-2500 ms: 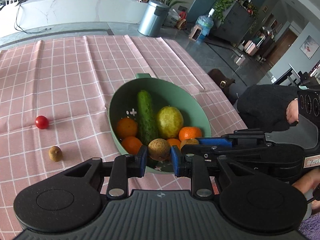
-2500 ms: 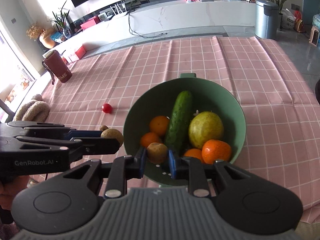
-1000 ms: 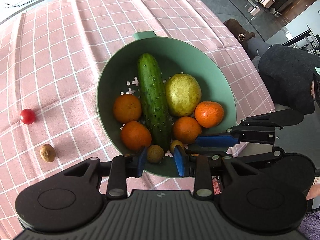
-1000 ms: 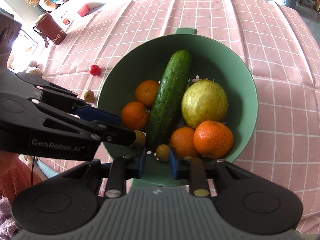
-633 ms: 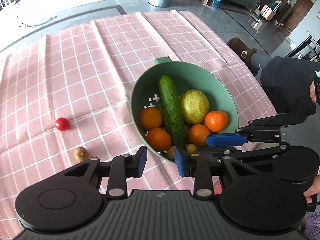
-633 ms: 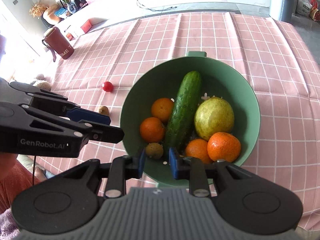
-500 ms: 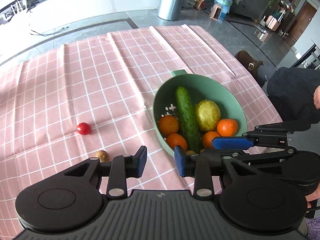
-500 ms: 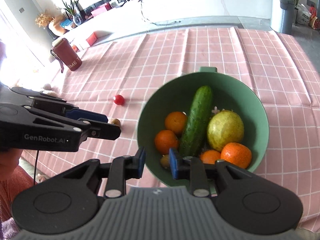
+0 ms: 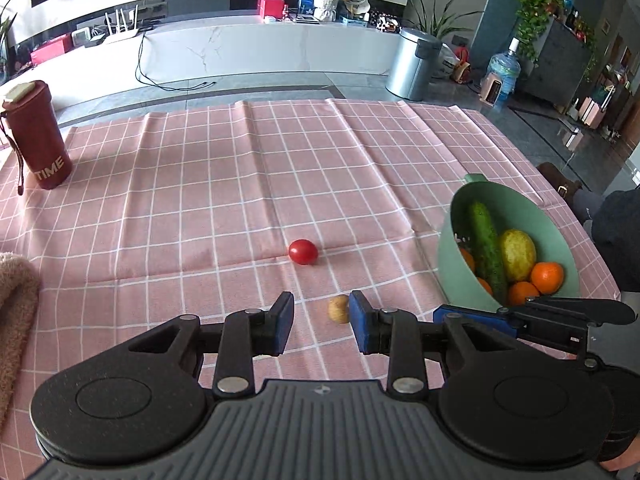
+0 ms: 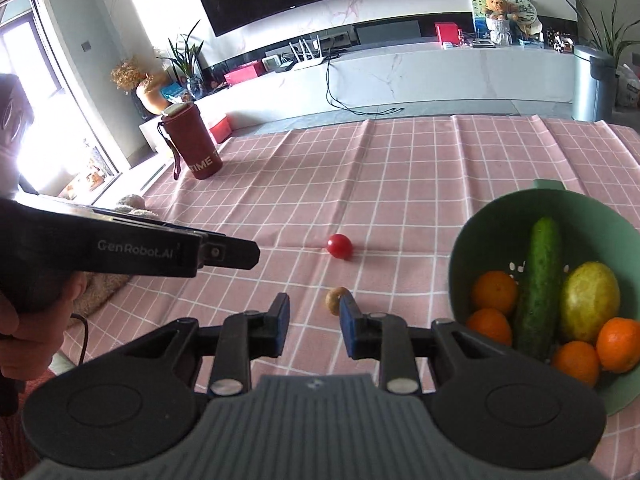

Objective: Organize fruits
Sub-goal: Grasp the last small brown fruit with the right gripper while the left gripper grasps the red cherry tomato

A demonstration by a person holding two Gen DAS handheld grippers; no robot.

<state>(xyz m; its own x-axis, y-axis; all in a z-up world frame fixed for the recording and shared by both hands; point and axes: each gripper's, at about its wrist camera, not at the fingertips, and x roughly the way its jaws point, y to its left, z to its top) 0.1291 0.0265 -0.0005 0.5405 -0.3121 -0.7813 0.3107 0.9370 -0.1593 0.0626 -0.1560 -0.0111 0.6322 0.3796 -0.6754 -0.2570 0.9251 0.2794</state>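
Fruit filled most of the green bowl (image 9: 460, 216), which sat near the right edge of the table, on the pink checked cloth (image 9: 240, 184). Inside it lay a long cucumber (image 10: 538, 284), a yellow-green pear-like fruit (image 10: 588, 300) and several oranges (image 10: 494, 292), so that part of the job looked done. Two small things were not yet in the bowl. A red cherry tomato (image 9: 303, 251) sat on the cloth about in the middle of the table, and a little brown fruit (image 9: 338, 309) lay closer to the near edge, just left of the bowl. The left gripper (image 9: 322, 326) hung above the cloth with its blue pads a little apart and nothing between them; the brown fruit showed just past its right pad. The right gripper (image 10: 313, 328) was also empty, its pads parted with only cloth showing in the gap. It pointed at the same spot, with the brown fruit peeking out behind its right finger. A dark red bottle (image 9: 36, 136) stood near the far left corner, well away from the fruit. It looked like only the tomato and the brown fruit were left to pick up and drop in the bowl.
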